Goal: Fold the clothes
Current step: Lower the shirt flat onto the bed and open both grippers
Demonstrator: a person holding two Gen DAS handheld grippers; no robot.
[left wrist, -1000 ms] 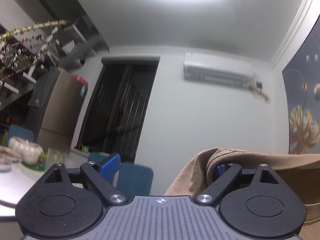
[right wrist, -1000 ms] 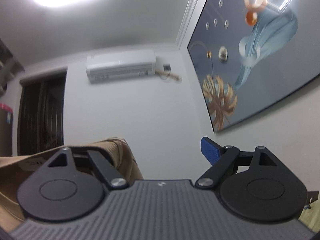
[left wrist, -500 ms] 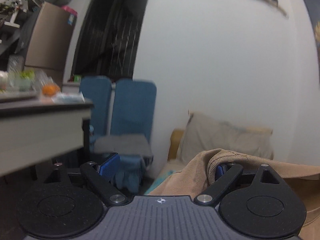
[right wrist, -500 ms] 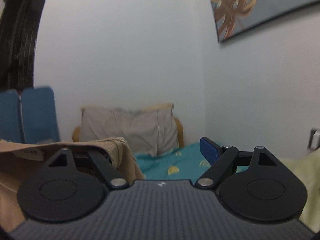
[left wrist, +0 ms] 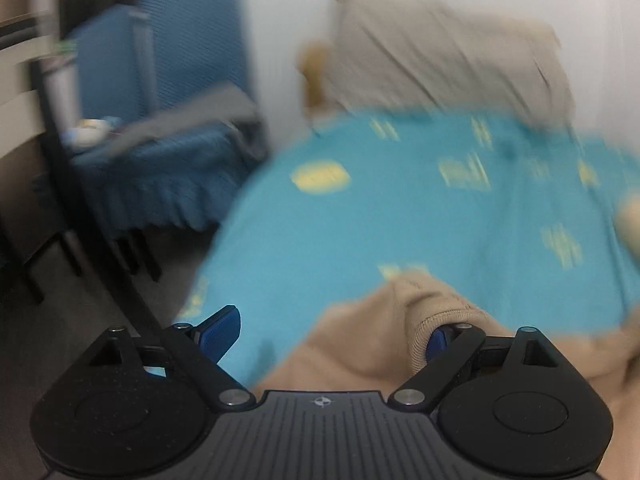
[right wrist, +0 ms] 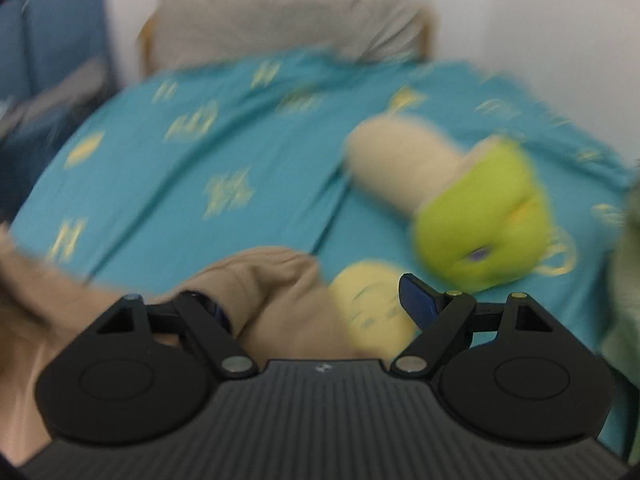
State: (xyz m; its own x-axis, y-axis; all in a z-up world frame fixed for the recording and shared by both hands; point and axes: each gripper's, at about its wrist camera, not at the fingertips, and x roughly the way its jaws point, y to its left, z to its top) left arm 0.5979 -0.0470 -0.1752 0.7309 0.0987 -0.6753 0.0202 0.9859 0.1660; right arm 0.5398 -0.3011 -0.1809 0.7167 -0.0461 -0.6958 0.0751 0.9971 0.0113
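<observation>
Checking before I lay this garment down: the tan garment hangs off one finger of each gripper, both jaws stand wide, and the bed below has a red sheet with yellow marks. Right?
Not quite. The sheet is turquoise with yellow marks, not red, as both wrist views show. The rest holds: the tan garment hangs on one finger of the left gripper and of the right gripper, jaws wide.

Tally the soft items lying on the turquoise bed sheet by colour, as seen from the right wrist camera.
Tan knit garment, draped over one finger of the right tool: 1
Beige rolled item: 1
Lime-green item: 1
Pale yellow item: 1
Grey-beige pillow: 1
Total: 5
</observation>
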